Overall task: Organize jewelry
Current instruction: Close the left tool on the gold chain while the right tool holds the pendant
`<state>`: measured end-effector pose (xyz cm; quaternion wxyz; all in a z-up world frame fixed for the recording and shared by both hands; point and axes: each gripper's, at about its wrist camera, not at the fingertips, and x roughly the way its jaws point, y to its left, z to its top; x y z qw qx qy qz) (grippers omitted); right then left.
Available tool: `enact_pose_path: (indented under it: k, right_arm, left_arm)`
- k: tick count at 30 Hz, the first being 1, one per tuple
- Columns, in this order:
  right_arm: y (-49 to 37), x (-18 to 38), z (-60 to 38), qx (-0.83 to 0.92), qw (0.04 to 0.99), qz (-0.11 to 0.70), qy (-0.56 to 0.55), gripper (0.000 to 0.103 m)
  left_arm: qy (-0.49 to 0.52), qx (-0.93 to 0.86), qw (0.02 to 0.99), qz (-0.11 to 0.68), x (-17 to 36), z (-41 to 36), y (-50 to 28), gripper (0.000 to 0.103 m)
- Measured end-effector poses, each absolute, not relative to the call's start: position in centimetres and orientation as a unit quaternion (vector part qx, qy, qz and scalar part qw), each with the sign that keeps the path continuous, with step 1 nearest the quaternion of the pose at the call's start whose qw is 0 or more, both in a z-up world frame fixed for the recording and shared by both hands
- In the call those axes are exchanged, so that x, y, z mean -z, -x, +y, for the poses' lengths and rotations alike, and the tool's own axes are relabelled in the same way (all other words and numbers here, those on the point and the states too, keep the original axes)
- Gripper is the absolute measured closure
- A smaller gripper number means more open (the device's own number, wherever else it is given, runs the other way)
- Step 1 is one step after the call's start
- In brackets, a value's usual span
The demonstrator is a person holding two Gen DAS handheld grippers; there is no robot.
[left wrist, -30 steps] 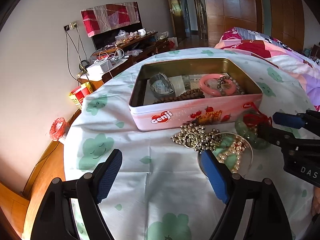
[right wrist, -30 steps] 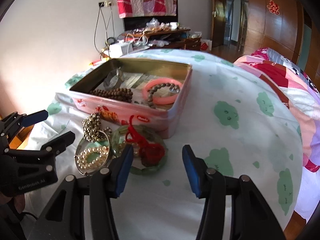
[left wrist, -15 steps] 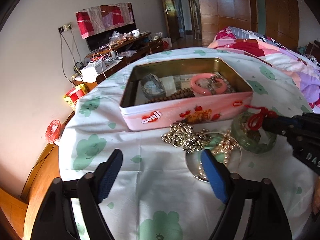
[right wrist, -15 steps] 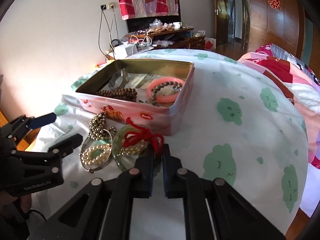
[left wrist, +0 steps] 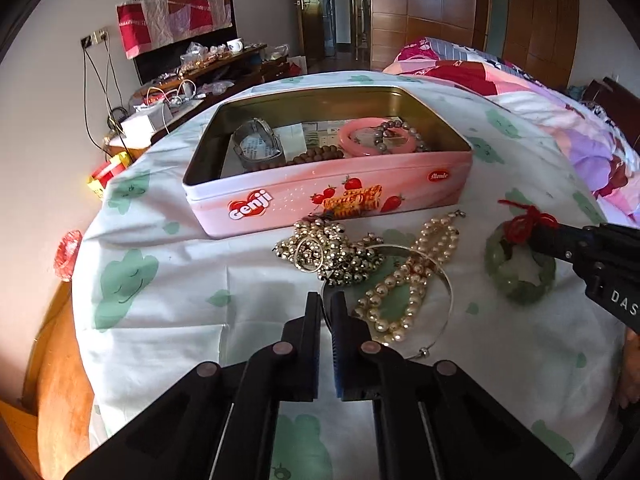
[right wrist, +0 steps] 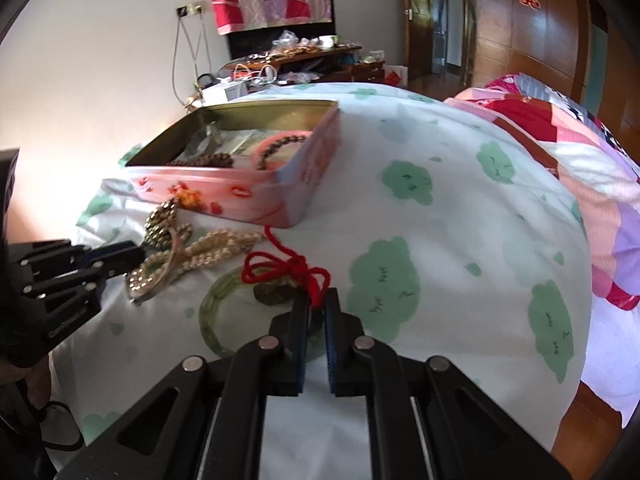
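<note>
We see the open tin (left wrist: 328,204) standing on the cloth-covered table (left wrist: 160,320), with bracelets (left wrist: 374,140) and a bead string (left wrist: 320,156) lying inside it. Just before the tin lies a heap of small bells (left wrist: 328,252), touching a pearl strand (left wrist: 404,288) that crosses a thin bangle (left wrist: 448,288). To their right, apart from them, lies a jade bangle (left wrist: 516,276) with a cord (left wrist: 528,220) tied to it.

Both hand-held grippers closed: left (left wrist: 326,300) on thin bangle (left wrist: 444,280), right (right wrist: 317,308) on jade bangle (right wrist: 212,320).
</note>
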<state>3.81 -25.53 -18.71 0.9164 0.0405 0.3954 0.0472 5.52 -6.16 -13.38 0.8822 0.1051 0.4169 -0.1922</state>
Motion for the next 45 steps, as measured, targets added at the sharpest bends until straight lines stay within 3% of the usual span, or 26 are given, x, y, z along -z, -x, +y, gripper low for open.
enact_pose_path:
  k: [5, 7, 9, 10, 22, 25, 26, 27, 28, 37, 42, 45]
  right_arm:
    - [-3.7, 18.9, -26.0, -0.048, 0.917, 0.392, -0.055, 0.091]
    - [-3.6, 18.9, -26.0, -0.048, 0.918, 0.390, -0.058, 0.084]
    - [-3.5, 18.7, -26.0, -0.044, 0.920, 0.385, -0.057, 0.056]
    - [-3.4, 18.6, -26.1, -0.044, 0.921, 0.382, -0.056, 0.053]
    - [-3.8, 17.6, -25.4, -0.065, 0.929, 0.361, -0.049, 0.052]
    - [-4.4, 18.0, -25.0, -0.066, 0.927, 0.367, -0.039, 0.052]
    - [-4.5, 18.1, -25.0, -0.068, 0.926, 0.370, -0.039, 0.062]
    - [-4.5, 18.1, -25.1, -0.074, 0.925, 0.370, -0.040, 0.088]
    - [-4.5, 18.1, -25.0, -0.074, 0.926, 0.370, -0.035, 0.094]
    - [-3.4, 16.5, -24.6, -0.090, 0.935, 0.340, -0.036, 0.094]
    - [-3.5, 16.7, -24.3, -0.096, 0.934, 0.342, -0.039, 0.094]
    - [-3.4, 16.7, -24.4, -0.097, 0.934, 0.341, -0.041, 0.094]
  left_arm:
    - [-0.087, 0.201, 0.888, 0.404, 11.8, -5.2, -5.0, 0.102]
    - [-0.089, 0.207, 0.891, 0.395, 11.1, -5.2, -4.5, 0.102]
    - [-0.090, 0.211, 0.893, 0.388, 10.5, -5.3, -4.1, 0.102]
    - [-0.090, 0.213, 0.893, 0.386, 10.3, -5.3, -4.0, 0.101]
    - [-0.075, 0.224, 0.900, 0.366, 7.9, -4.6, -3.2, 0.101]
    - [-0.075, 0.223, 0.901, 0.364, 7.8, -4.6, -3.1, 0.101]
    - [-0.077, 0.221, 0.902, 0.363, 7.7, -4.5, -3.1, 0.101]
    - [-0.077, 0.219, 0.903, 0.361, 7.6, -4.5, -3.1, 0.101]
    - [-0.075, 0.217, 0.904, 0.359, 7.4, -4.5, -3.2, 0.101]
    - [-0.064, 0.219, 0.902, 0.367, 7.5, -3.7, -3.6, 0.101]
    - [-0.016, 0.248, 0.868, 0.430, 9.9, -3.2, -4.9, 0.103]
    - [-0.052, 0.226, 0.898, 0.375, 8.1, -3.5, -3.9, 0.103]
